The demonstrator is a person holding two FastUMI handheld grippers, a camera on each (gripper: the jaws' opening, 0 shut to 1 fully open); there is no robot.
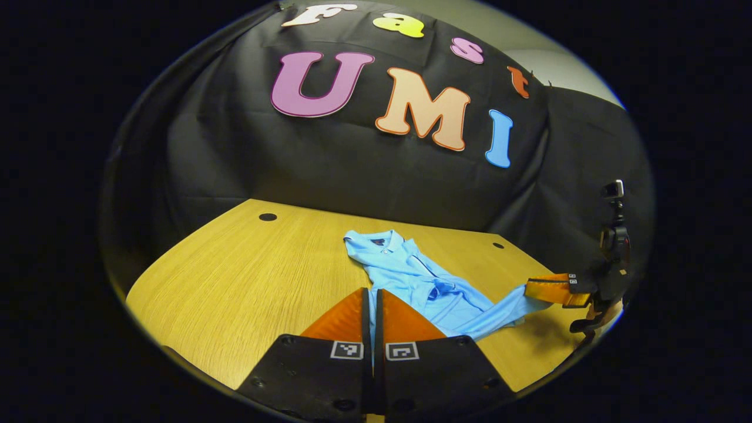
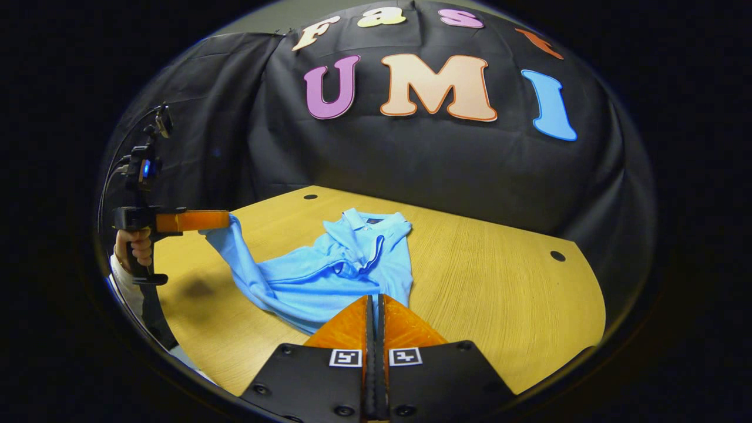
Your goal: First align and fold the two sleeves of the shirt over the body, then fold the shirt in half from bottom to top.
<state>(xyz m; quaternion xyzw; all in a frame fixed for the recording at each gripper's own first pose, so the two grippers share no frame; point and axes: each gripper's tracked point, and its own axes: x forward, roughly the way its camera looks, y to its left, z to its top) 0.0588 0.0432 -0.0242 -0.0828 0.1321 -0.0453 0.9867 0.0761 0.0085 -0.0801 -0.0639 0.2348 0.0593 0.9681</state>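
Shirt: the light blue shirt [image 1: 411, 276] lies crumpled near the middle of the counter [image 1: 235, 282], collar [image 2: 376, 222] toward the booth wall, front placket up. It isn't flat; the body is bunched into ridges.

Left gripper: my left gripper [image 1: 372, 291] has its jaws closed to a thin slit, with a sliver of blue cloth showing between them. In the right gripper view it sits off to the side, raised above the counter, with a stretch of shirt running up from the heap to its tip.

Right gripper: my right gripper [image 2: 373, 296] also has its jaws pressed nearly together. In the left gripper view a strip of the shirt runs across to its tip near the counter edge, so I judge it has cloth pinched too.

Hand: a hand [image 2: 135, 247] wraps the left gripper's handle.

Why held this way: with 2 ends pulled to opposite sides, I read this as spreading the garment so the sleeves can be found and lined up. I can't tell for certain whether each pinch is on a sleeve or a hem.

Progress: early, I'd say. Neither of the 2 sleeves lies folded over the body, and the bottom-to-top fold isn't begun.

Risk: uneven tension could drag the collar end across the counter instead of flattening the body.
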